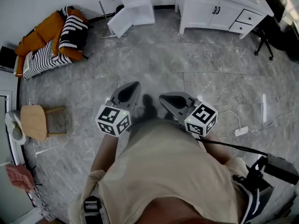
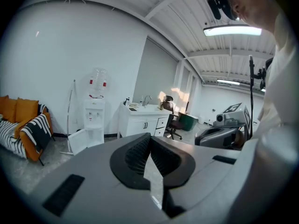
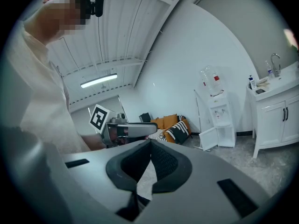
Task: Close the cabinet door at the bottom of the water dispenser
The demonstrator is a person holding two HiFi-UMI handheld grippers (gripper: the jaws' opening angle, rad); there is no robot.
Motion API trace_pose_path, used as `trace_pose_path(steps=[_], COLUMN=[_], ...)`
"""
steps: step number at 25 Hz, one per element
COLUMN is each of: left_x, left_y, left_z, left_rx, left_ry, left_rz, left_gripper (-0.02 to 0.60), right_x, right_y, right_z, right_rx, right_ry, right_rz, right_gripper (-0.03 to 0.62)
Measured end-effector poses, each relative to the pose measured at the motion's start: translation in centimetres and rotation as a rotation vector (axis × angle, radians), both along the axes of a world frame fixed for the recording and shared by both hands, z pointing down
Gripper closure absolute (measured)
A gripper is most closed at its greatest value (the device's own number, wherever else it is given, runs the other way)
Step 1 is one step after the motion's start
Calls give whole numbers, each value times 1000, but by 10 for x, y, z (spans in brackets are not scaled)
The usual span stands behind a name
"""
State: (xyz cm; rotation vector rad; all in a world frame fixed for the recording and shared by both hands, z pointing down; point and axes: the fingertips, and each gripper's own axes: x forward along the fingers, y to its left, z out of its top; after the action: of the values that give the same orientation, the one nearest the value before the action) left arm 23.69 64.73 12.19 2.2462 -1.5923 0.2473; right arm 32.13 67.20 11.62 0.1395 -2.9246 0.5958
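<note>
Sofa (image 1: 50, 42) is sitting far left. Right of it the door (image 1: 119, 22) is hanging open off the dispenser (image 1: 138, 3) across the room. Nearer, the left gripper (image 1: 135, 85) and right gripper (image 1: 162, 98) are hovering side by side, both clenched, grasping nothing.

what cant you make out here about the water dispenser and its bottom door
- Head view: top of the water dispenser, cut off by the upper edge.
- Every view: cabinet interior and any latch on the open cabinet door, too small.
- Head view: floor under the person, behind their torso.
</note>
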Motion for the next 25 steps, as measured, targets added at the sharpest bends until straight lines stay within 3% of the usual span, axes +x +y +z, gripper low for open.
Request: trace_pose_path(steps=[7, 17, 25], left_x=[-43, -170, -226], left_y=[-20, -38, -40], left_z=[8, 4, 7], left_rx=[2, 26, 57], left_ry=[81, 145, 174], left_rz=[-27, -91, -88], left_gripper=[592, 592, 592], right_x=[-41, -151, -210], right_y=[-21, -34, -34], right_z=[7, 6, 10], right_rx=[-18, 32, 41], right_ry=[95, 184, 244], right_rz=[-16, -62, -64], right_gripper=[580, 580, 580])
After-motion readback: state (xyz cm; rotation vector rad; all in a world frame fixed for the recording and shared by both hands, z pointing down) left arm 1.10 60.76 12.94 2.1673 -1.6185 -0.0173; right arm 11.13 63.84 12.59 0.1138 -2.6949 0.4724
